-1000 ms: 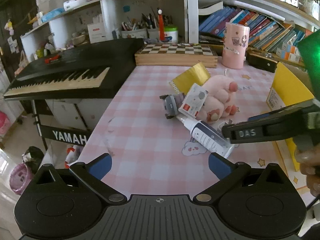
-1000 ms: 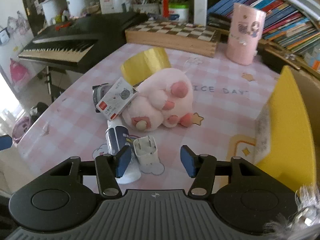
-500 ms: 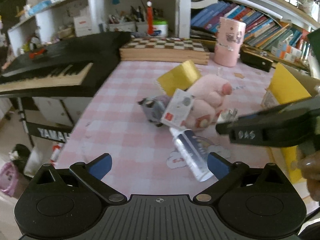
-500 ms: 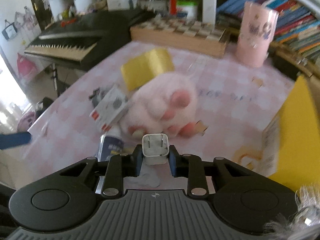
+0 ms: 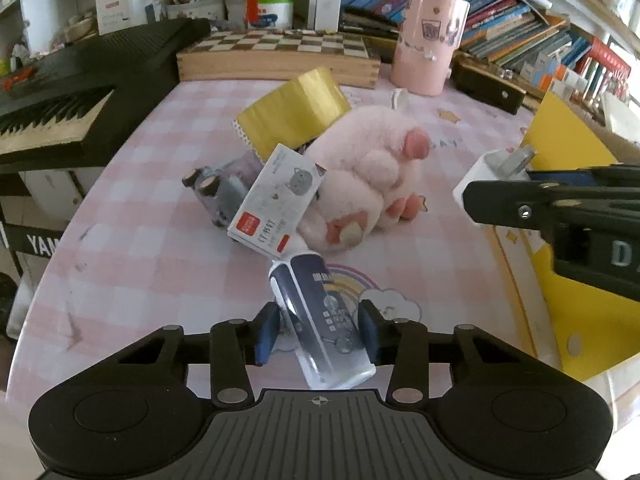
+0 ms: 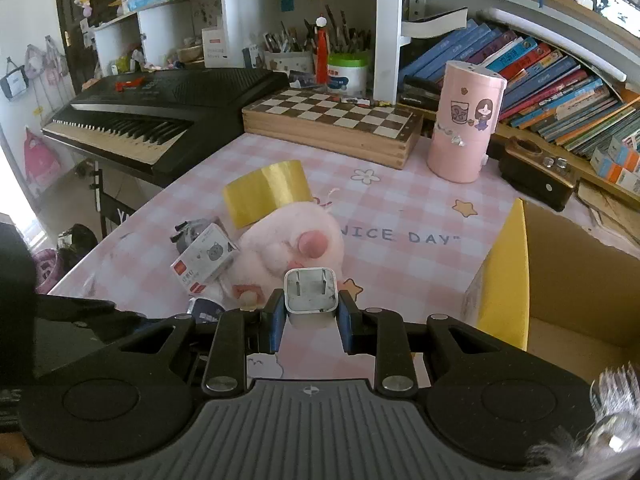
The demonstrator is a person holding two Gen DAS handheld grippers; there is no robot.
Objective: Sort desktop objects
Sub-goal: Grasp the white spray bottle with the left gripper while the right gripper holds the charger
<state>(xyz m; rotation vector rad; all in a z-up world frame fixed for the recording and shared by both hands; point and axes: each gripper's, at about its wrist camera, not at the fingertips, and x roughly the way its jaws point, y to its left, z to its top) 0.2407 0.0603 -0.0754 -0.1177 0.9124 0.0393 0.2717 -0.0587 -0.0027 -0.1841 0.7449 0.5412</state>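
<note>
The left hand-held gripper point(image 5: 318, 330) is closing its jaws around the white and dark blue bottle point(image 5: 320, 320), which lies on the pink checked worktop point(image 5: 140, 264) with its near end between the two blue pads; the right pad seems to meet the bottle's side, while on the left a small gap is visible, so the grip does not look complete. To do this step well, I think the jaws should close fully across the round body before any lift, because a smooth cylinder can roll or slide out, and the lift should be straight up so the bottle does not pull at the small white box point(image 5: 276, 208) leaning just above its far end against the pink plush toy point(image 5: 360, 176). The right hand-held gripper point(image 6: 311, 314) is clamped on the white charger plug point(image 6: 310, 290), prongs facing away, and holds it clear above the worktop. The open cardboard box point(image 6: 580, 280) with its yellow flap stands just to the right, probably the place for it. Both hand-held grippers point forward and down over the worktop, the left one low over the bottle.
</note>
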